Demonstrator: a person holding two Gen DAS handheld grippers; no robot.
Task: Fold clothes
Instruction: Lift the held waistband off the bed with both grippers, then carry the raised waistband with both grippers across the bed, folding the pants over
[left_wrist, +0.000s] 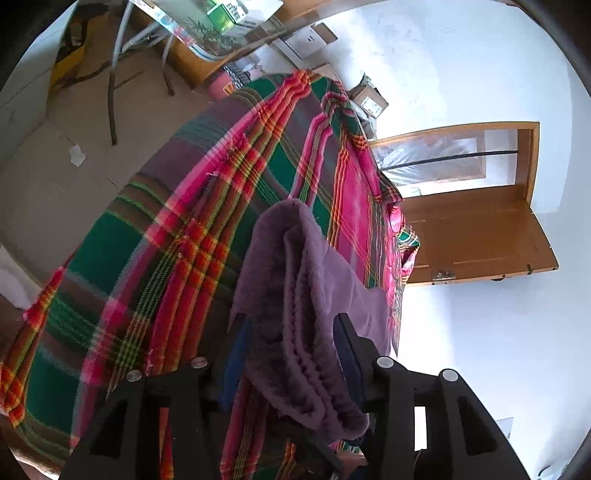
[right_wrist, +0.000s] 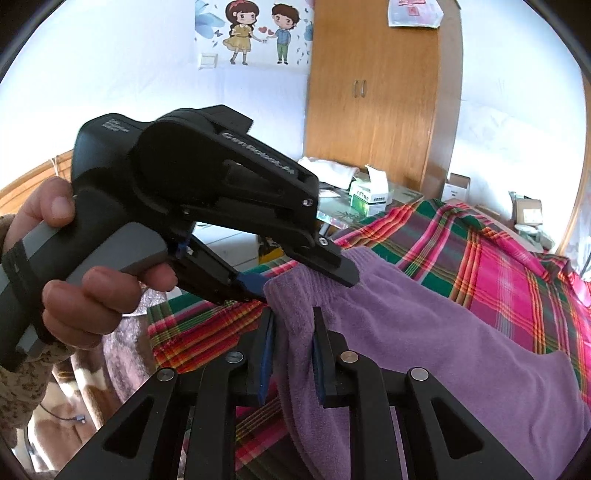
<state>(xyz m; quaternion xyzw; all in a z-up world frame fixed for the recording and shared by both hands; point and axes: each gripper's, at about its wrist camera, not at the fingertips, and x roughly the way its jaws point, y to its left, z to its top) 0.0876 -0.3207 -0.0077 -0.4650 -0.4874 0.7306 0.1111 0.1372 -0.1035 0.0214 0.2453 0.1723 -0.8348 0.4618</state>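
Purple fleecy knit garment (right_wrist: 424, 332) is pinched at its top edge by both tools, w/ the rest trailing down onto the plaid pink-green-red bedspread (right_wrist: 498, 251). Nearest in the right wrist view, the right gripper (right_wrist: 293, 347) has its jaws clamped on a gathered bunch of that edge, blue pads pressing the fleece from both sides. Just beyond it, the left gripper (right_wrist: 306, 282), held in the person's left hand (right_wrist: 74, 273), bites the same edge right beside it; jaws closed on the cloth. Left wrist view confirms: thick ribbed fold of the garment (left_wrist: 295, 314) sits between its fingers.

Risks, as I judge them:
- Both grips sit v. close together, so spreading the edge could drag fleece out of one clamp, esp. if only a thin layer is caught.
- Fabric is bunched, not flat, so a fold made now prob. comes out crooked or doubles an extra layer.
- Trailing part may snag on bedspread wrinkles when lifted or swung.

Further off, glass-topped table w/ green-white boxes (right_wrist: 369, 197), then wooden wardrobe (right_wrist: 380, 96); both well apart, no collision worry.
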